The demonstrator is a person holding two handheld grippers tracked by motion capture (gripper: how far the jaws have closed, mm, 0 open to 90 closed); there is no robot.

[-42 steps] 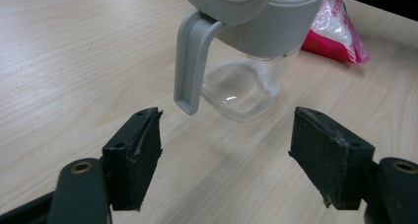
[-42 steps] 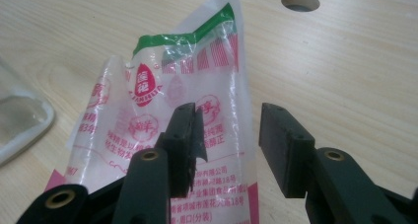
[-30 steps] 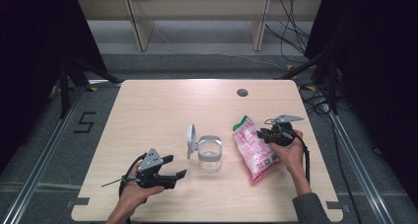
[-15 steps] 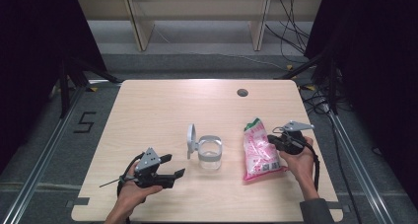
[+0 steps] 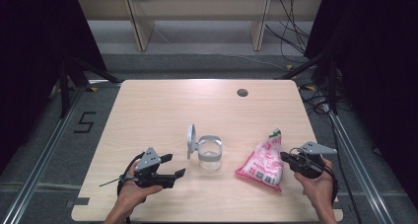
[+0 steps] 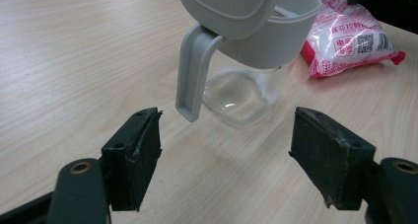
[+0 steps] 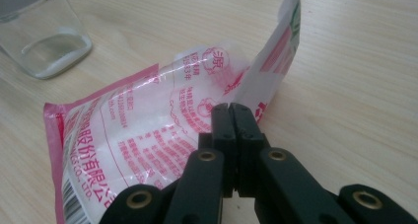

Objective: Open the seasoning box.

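A clear glass jar (image 5: pixel 210 155) with a grey collar stands near the table's front middle, its grey lid (image 5: pixel 191 139) swung open and upright to the left. My left gripper (image 5: pixel 173 165) is open just left of the jar, and its jaws frame the jar (image 6: pixel 246 86) and the lid handle (image 6: pixel 193 71) without touching them. A pink and white printed bag (image 5: pixel 261 162) lies right of the jar with one end raised. My right gripper (image 5: pixel 287 158) is shut on the bag's right edge; the closed jaws (image 7: pixel 231 110) pinch the film of the bag (image 7: pixel 157 125).
The light wooden table (image 5: pixel 162 110) has a small dark hole (image 5: pixel 242 92) at its back right. Metal rails run along the floor on both sides, and cables lie at the far right. The jar's base (image 7: pixel 44 41) stands left of the bag.
My right gripper has pulled toward the near right, dragging and turning the pink bag with it. The left gripper and the jar have stayed in place.
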